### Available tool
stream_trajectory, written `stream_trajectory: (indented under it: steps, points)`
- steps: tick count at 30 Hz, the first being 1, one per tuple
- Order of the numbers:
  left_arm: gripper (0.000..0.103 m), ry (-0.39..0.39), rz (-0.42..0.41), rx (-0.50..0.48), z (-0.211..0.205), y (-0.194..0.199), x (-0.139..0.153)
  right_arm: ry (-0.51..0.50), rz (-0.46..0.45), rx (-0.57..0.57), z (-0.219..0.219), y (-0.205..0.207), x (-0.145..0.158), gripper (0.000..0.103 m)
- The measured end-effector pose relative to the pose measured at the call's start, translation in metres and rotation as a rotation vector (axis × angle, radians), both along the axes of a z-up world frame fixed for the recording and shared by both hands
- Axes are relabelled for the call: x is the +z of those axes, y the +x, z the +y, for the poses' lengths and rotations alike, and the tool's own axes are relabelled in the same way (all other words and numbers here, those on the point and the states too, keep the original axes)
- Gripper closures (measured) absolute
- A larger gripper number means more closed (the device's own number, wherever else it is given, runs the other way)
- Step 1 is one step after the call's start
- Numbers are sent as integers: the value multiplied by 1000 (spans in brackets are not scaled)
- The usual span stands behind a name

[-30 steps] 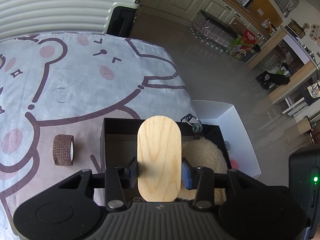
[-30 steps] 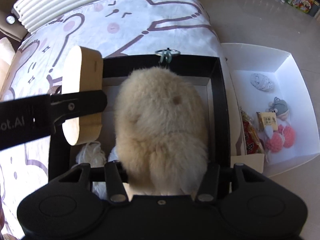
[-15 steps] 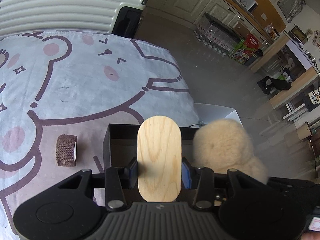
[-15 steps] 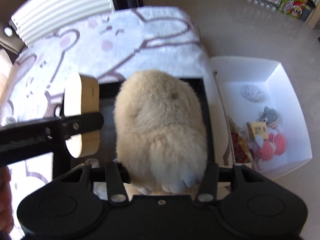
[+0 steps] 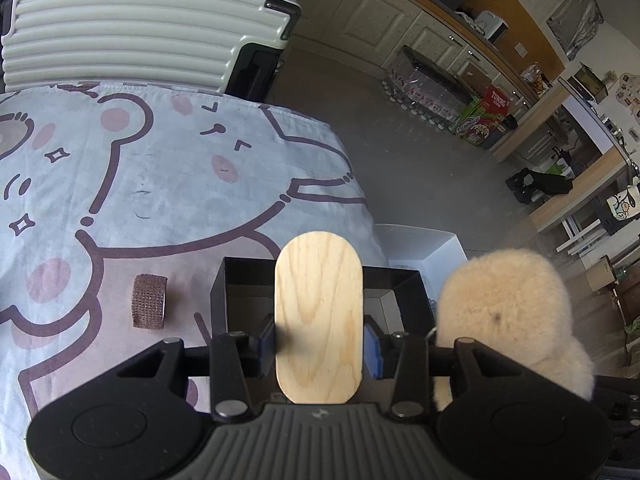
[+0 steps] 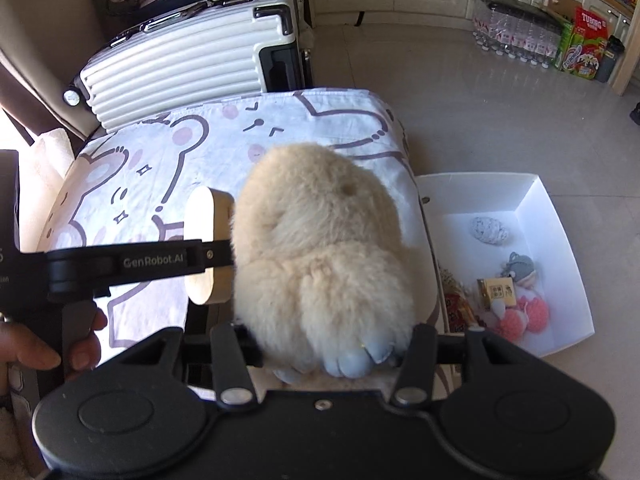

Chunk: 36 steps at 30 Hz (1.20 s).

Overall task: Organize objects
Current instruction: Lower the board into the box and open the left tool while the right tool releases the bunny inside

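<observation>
- The table, under a bear-print cloth (image 5: 160,184), spreads ahead of and below both pairs of fingers; a white ribbed suitcase (image 5: 140,28) stands beyond its far edge.
- A white tray (image 6: 560,240) sits on the floor, off to the right of the right gripper's fingers and well below them. It holds a few small trinkets, among them a grey plush figure (image 6: 520,266) and a pink pom-pom (image 6: 534,314).
- A black open box (image 5: 236,292) lies directly ahead of and under the left gripper's fingers, on the table's near right corner.
- The cream plush toy (image 6: 320,248) is clenched by the right gripper (image 6: 326,354) near its pale blue feet. Its long axis runs forward along the fingers, head end pointing away from the camera. It hangs in the air, seemingly above the box and to the left of the tray.
- The wooden oval lid (image 5: 319,320) is pinched at its two long edges by the left gripper (image 5: 319,344). It stands upright, long axis pointing away from the fingers, just above the box opening.
- A brown tape roll (image 5: 149,301) rests on edge on the cloth, left of the left fingers and near the box.
- My judgement: the plush is the thing in play, and the tray lies rightward and downward from the right fingers, so the right hand is the nearer one; the carry would need a sideways swing clear of the box wall.
</observation>
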<state>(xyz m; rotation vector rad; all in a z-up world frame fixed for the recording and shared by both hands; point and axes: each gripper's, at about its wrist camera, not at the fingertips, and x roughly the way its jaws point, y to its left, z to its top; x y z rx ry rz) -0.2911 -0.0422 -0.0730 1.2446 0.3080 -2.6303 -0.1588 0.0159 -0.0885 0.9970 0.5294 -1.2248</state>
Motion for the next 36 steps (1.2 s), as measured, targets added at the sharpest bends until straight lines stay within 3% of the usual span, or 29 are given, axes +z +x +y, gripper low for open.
stream_trajectory:
  steps: [11, 22, 28, 30, 36]
  points:
    - [59, 9, -31, -17, -4, -12, -15, 148, -14, -12, -42, 16, -58, 54]
    - [59, 27, -90, -6, -12, -32, -45, 173, 44, -83, -71, 20, -104, 50]
    - [59, 19, -104, 5, -7, -39, -58, 130, 48, -32, -67, 23, -99, 39]
    - [59, 19, -101, 7, -4, -41, -59, 129, 41, -25, -64, 21, -95, 39]
    - [59, -79, -135, 23, 9, -47, -63, 119, 74, -7, -56, 16, -85, 44]
